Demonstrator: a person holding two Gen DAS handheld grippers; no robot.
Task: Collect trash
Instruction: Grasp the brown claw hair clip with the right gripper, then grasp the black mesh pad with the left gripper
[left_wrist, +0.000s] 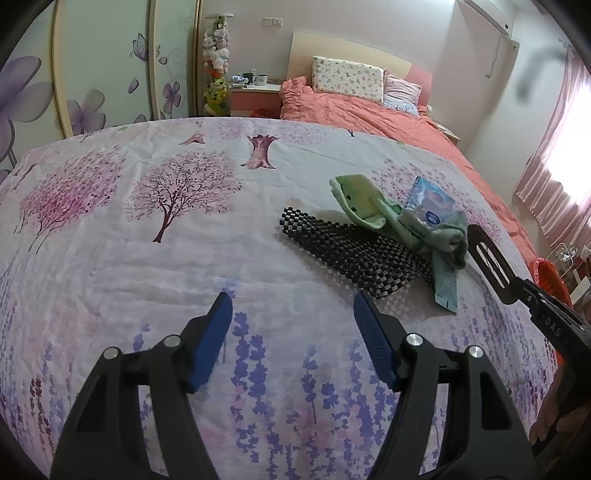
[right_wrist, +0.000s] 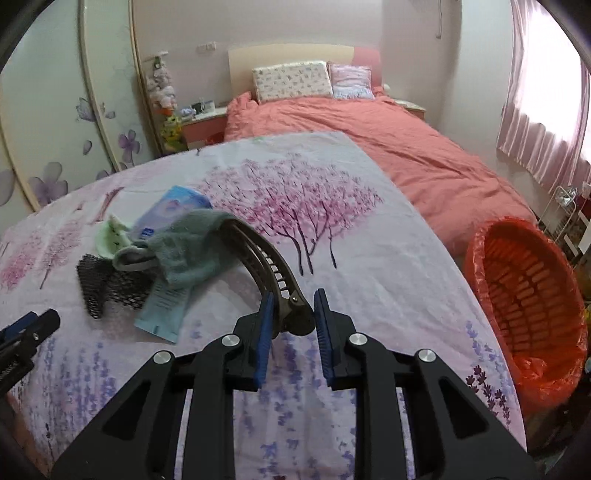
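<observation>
1. Left wrist view: your left gripper (left_wrist: 291, 314) stood spread and empty above the table (left_wrist: 110, 258). One pile lay to its right: two soft cloths, one black mesh mat (left_wrist: 354, 254), two light, crinkly wrappers.
2. Right wrist view: your right gripper (right_wrist: 293, 314) pinched one stiff hair clip (right_wrist: 269, 266) at its hinge end, the best hold. One orange bin (right_wrist: 524, 295) stood right.

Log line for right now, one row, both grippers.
left gripper: open, empty, over bedsheet | right gripper: jaws shut on hair clip handle | orange bin: right of bed, not reached
</observation>
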